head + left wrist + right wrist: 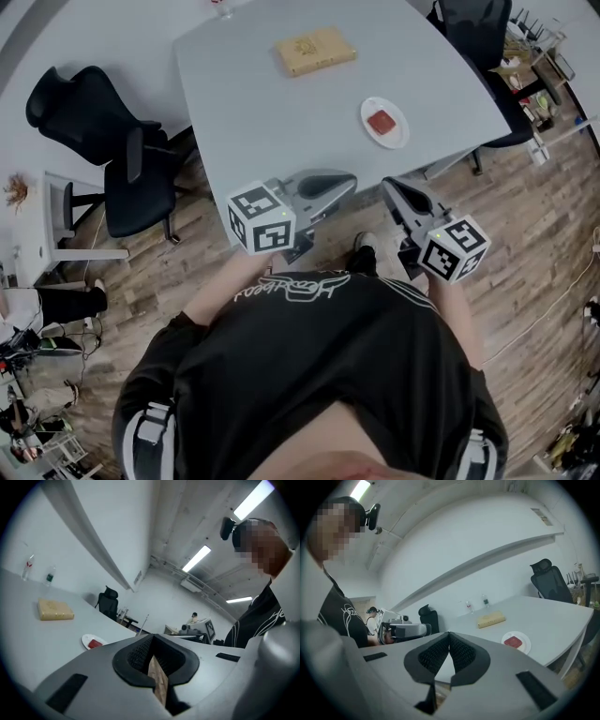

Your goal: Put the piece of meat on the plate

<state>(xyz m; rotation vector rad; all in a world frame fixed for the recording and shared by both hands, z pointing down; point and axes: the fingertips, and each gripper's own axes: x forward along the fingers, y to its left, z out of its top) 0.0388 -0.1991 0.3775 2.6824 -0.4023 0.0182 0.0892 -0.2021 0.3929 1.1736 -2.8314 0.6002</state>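
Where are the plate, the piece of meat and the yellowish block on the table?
plate [397, 137]: head view, on its bare white rim.
piece of meat [381, 121]: head view, middle of the red slab.
yellowish block [315, 51]: head view, centre of its top face.

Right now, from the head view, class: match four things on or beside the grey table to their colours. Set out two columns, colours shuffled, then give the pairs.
Things:
1. piece of meat
2. plate
3. flat block
4. office chair

Colours:
a. black
b. red
c. tan
d. white

Pairs: 1-b, 2-d, 3-c, 4-a
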